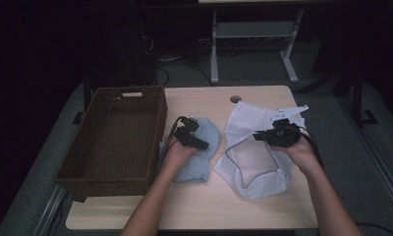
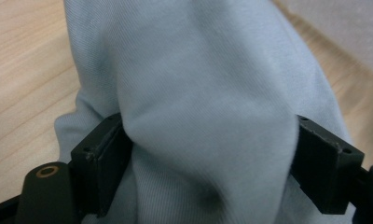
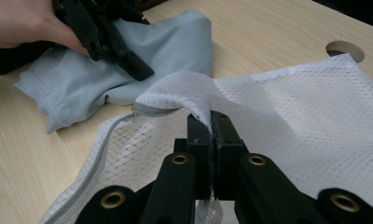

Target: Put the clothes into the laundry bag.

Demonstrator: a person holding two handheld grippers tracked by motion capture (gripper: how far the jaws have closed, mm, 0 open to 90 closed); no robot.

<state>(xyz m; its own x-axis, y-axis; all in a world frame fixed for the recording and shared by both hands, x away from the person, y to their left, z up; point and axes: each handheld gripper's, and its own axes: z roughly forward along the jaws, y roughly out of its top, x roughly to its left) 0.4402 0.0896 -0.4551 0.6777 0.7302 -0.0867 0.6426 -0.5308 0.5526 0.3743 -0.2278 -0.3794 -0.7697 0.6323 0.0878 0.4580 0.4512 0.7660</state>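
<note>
A fold of the light blue garment (image 2: pixel 208 107), beside the mesh bag (image 3: pixel 315 116), is bracketed by the left gripper's (image 2: pixel 212 154) wide jaws, while the bag's edge is clamped in the right gripper's (image 3: pixel 211 122) closed jaws.

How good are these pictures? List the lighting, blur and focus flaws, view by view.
High view: dim, the room beyond the table nearly black, wicker basket murky. Left gripper view: light blue garment very close between the wide jaws, its upper folds soft, a dark shadow in the lower crease. Right gripper view: evenly lit, mesh laundry bag sharp at the pinched edge, the near gripper body slightly soft.
</note>
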